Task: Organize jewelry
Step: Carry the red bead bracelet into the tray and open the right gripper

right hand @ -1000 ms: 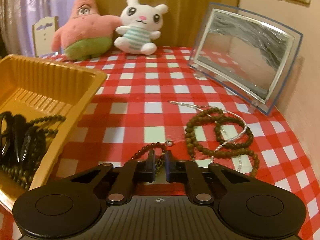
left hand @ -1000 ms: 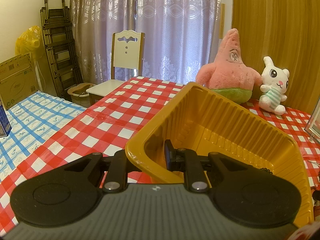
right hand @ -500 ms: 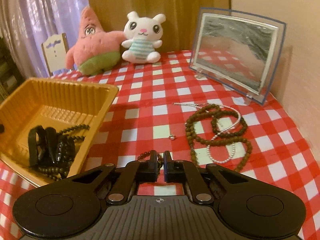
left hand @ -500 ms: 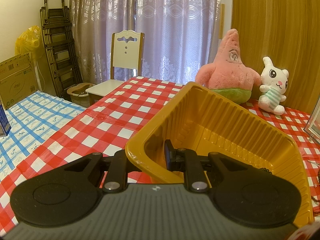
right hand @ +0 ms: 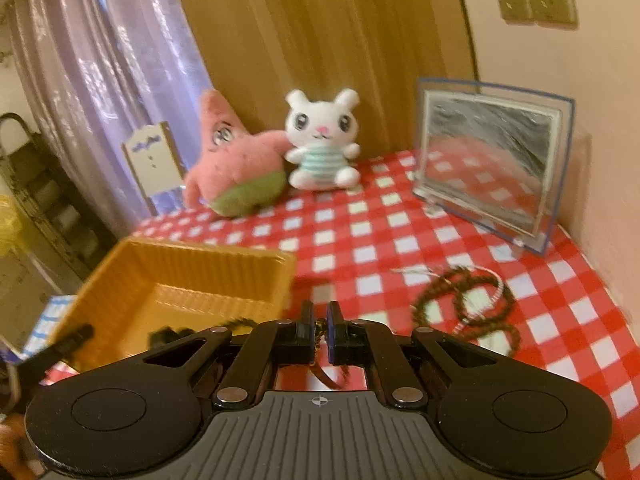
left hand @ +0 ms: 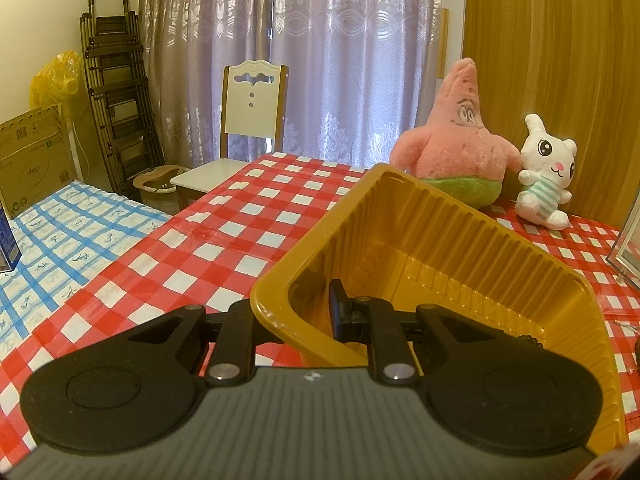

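Observation:
My left gripper [left hand: 296,316] is shut on the near rim of the yellow plastic tray [left hand: 440,256], one finger outside the wall and one inside. The tray also shows in the right wrist view [right hand: 188,280], with dark beads [right hand: 172,334] in it. My right gripper [right hand: 319,326] is shut on a dark red bead bracelet [right hand: 324,376] that hangs below the fingers, lifted above the table beside the tray's right wall. A brown bead necklace [right hand: 468,308] and a pearl strand [right hand: 498,292] lie on the red checked cloth to the right.
A pink star plush [right hand: 236,168] and a white bunny plush [right hand: 320,140] sit at the back of the table. A glass picture frame [right hand: 488,164] stands at the right by the wall. A white chair [left hand: 248,120] stands beyond the far table edge.
My right gripper has risen from the cloth with the bead bracelet and drawn back and up. The left gripper and tray have hardly moved.

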Demonstrator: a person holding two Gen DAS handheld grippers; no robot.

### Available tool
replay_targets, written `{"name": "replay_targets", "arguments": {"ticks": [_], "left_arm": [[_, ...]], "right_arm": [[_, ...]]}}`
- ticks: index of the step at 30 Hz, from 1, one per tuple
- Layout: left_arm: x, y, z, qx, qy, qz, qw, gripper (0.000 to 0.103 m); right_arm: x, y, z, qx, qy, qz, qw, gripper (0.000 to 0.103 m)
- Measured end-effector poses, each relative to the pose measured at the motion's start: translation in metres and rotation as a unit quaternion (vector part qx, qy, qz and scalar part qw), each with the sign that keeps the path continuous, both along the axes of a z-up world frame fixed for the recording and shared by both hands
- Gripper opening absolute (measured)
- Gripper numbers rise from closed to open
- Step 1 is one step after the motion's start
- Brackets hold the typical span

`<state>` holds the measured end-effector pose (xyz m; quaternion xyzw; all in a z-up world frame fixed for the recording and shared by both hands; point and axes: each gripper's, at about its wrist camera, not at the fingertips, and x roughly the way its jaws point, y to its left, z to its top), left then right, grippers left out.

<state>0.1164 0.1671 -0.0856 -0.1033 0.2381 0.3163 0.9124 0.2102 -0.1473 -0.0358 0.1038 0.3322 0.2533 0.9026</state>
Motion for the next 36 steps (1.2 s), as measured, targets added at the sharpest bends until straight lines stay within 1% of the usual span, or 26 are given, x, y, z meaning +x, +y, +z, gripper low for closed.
{"name": "replay_targets", "arguments": {"ticks": [5, 9, 14, 19, 22, 27, 29, 32, 34, 36], "left_arm": [[0.0, 0.0, 0.0, 0.0, 0.0, 0.0, 1.0, 0.017], [0.0, 0.001, 0.0, 0.0, 0.001, 0.0, 1.0, 0.017], [0.0, 0.0, 0.001, -0.001, 0.0, 0.0, 1.0, 0.017], [0.0, 0.0, 0.0, -0.001, 0.001, 0.0, 1.0, 0.017], [0.0, 0.0, 0.001, -0.002, 0.001, 0.0, 1.0, 0.017], [-0.001, 0.0, 0.002, -0.002, 0.001, 0.001, 1.0, 0.017], [-0.001, -0.001, 0.002, -0.001, 0.001, 0.0, 1.0, 0.017], [-0.001, -0.001, 0.003, -0.001, 0.001, 0.0, 1.0, 0.017], [-0.001, -0.001, 0.003, -0.002, 0.002, 0.0, 1.0, 0.017], [-0.001, -0.001, 0.003, -0.001, 0.001, 0.0, 1.0, 0.017]], "right_arm": [[0.0, 0.019, 0.014, 0.027, -0.002, 0.036, 0.999, 0.006], [0.003, 0.038, 0.016, 0.043, 0.002, 0.06, 0.997, 0.006], [0.012, 0.063, 0.003, 0.037, 0.019, 0.081, 0.996, 0.006], [0.019, 0.082, -0.021, 0.006, 0.039, 0.087, 0.995, 0.006], [0.02, 0.085, -0.031, -0.001, 0.05, 0.089, 0.995, 0.006], [0.023, 0.088, -0.033, -0.004, 0.053, 0.086, 0.995, 0.006], [0.024, 0.085, -0.03, 0.002, 0.052, 0.081, 0.995, 0.009], [0.023, 0.077, -0.025, 0.011, 0.05, 0.074, 0.996, 0.016], [0.021, 0.07, -0.022, 0.009, 0.048, 0.066, 0.997, 0.026], [0.017, 0.061, -0.022, 0.01, 0.049, 0.055, 0.997, 0.032]]}}
